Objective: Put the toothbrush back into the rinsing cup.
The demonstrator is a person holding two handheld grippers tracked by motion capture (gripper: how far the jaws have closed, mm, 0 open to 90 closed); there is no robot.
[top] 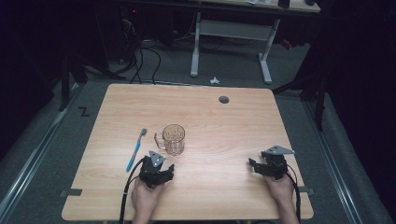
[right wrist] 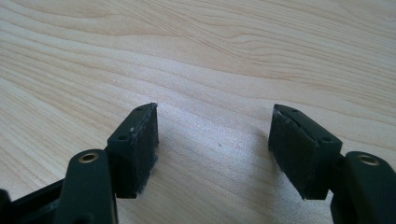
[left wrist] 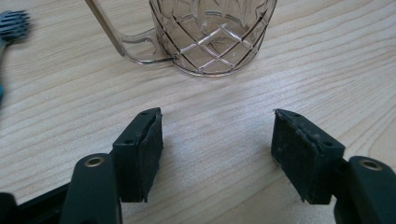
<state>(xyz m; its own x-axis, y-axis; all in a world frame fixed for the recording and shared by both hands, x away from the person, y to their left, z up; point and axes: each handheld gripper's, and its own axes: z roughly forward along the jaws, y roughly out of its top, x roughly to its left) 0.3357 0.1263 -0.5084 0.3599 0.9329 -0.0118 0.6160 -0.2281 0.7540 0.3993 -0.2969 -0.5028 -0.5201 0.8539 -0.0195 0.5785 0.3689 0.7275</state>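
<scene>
I held the left gripper [left wrist: 217, 135] open and empty just short of the glass mug [top: 173, 138], mid-table [top: 224, 116]; the right gripper [right wrist: 212, 133] stood open near the front-right corner. Misaligned jaws could topple it onto the toothbrush [top: 136, 149].

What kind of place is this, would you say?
Probably a lab or workshop set up for recording, not a home. A bare wooden table stands on grey carpet in a dark room, loose cables run across the floor behind it, and a second desk stands at the back. A glass mug and toothbrush look like props.
</scene>
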